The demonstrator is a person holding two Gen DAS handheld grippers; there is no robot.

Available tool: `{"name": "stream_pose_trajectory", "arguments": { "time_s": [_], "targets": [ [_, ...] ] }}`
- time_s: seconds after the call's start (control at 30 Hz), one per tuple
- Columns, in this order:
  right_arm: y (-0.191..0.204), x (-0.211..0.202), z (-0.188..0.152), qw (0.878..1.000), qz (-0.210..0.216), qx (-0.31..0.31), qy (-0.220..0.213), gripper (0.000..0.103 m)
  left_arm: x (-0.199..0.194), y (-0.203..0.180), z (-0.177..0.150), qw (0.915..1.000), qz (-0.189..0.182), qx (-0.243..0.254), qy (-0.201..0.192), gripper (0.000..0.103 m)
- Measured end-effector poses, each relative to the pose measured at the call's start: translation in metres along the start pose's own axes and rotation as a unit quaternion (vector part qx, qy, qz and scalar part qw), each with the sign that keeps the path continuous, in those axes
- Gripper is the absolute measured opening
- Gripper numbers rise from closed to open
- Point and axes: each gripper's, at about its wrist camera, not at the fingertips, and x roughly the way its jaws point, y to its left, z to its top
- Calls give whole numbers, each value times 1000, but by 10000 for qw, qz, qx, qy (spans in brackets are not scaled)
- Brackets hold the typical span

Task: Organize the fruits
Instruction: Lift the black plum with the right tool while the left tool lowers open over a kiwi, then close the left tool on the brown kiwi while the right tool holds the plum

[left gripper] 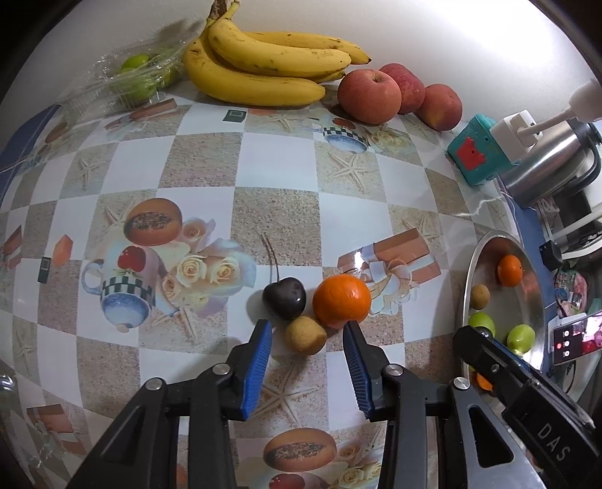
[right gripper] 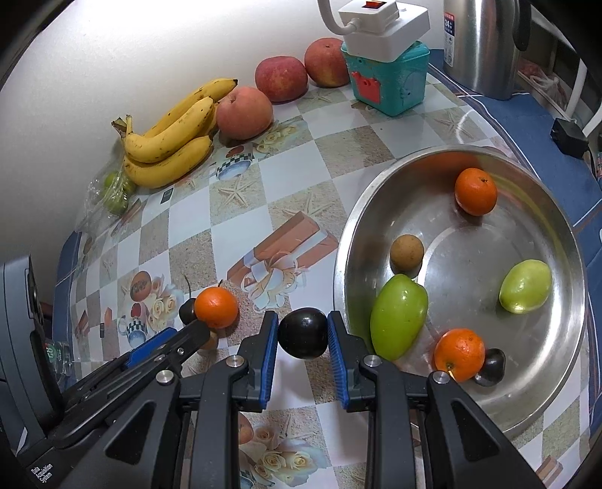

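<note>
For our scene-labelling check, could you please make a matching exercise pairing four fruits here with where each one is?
Fruits:
1. dark plum
2. small tan round fruit
3. yellow banana bunch
4. large green oval fruit

Places:
A. inside the steel bowl
B. by the wall, beside the red apples
C. clamped in the right claw
D. on the table between the left claw's open fingers

Pairs: 1-C, 2-D, 3-B, 4-A

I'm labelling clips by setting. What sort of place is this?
Probably a home kitchen or dining table: a printed tablecloth, a steel kettle beside a power strip, bananas and apples against the wall.
</note>
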Motion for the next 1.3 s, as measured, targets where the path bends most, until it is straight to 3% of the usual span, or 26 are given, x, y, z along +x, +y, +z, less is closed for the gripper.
{"name": "stream_pose_trajectory", "arguments": {
  "time_s": [0.43,0.8,1.3],
  "targets": [
    [-2,2,-2,9999,35,69,96,27,9,-7,-10,9995,171,212,143,42],
    [-2,2,-1,9999,27,47,99,27,13,-8,-7,9993,275,228,145,28],
    [-4,1,0,9999,66,61,130,27,-5,-15,-7,9995,143,264,4,28]
  ]
}}
